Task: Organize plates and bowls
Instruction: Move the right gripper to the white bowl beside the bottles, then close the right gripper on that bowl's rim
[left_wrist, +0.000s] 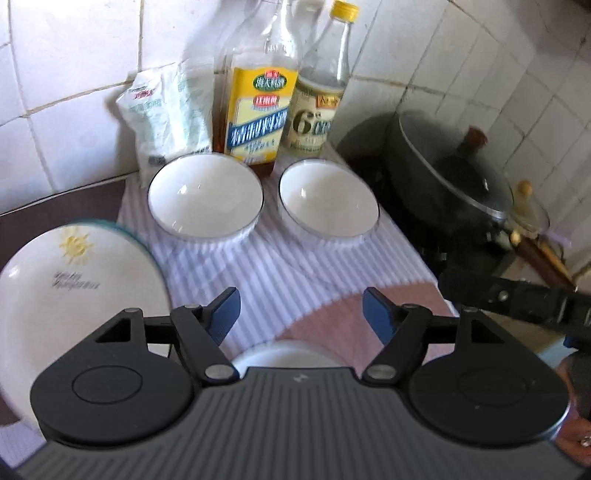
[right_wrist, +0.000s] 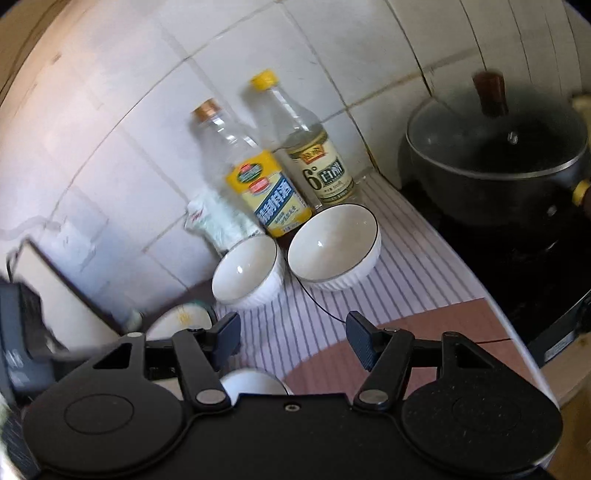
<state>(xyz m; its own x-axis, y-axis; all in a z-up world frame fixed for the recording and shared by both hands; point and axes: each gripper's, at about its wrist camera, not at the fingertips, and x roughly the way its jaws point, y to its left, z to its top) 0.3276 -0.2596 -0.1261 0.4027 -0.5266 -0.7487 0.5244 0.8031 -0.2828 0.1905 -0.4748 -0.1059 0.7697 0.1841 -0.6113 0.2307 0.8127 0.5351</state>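
- near: left gripper (left_wrist: 301, 314) and right gripper (right_wrist: 293, 338), fingers apart, nothing between them; a small white bowl (left_wrist: 288, 356) lies just beneath.
- left: sun-print plate (left_wrist: 74, 280) on the surface.
- far: two bowls (left_wrist: 205, 197) (left_wrist: 328, 201) side by side, well beyond the fingers; gathering seems in hand, next a reach to one rim.
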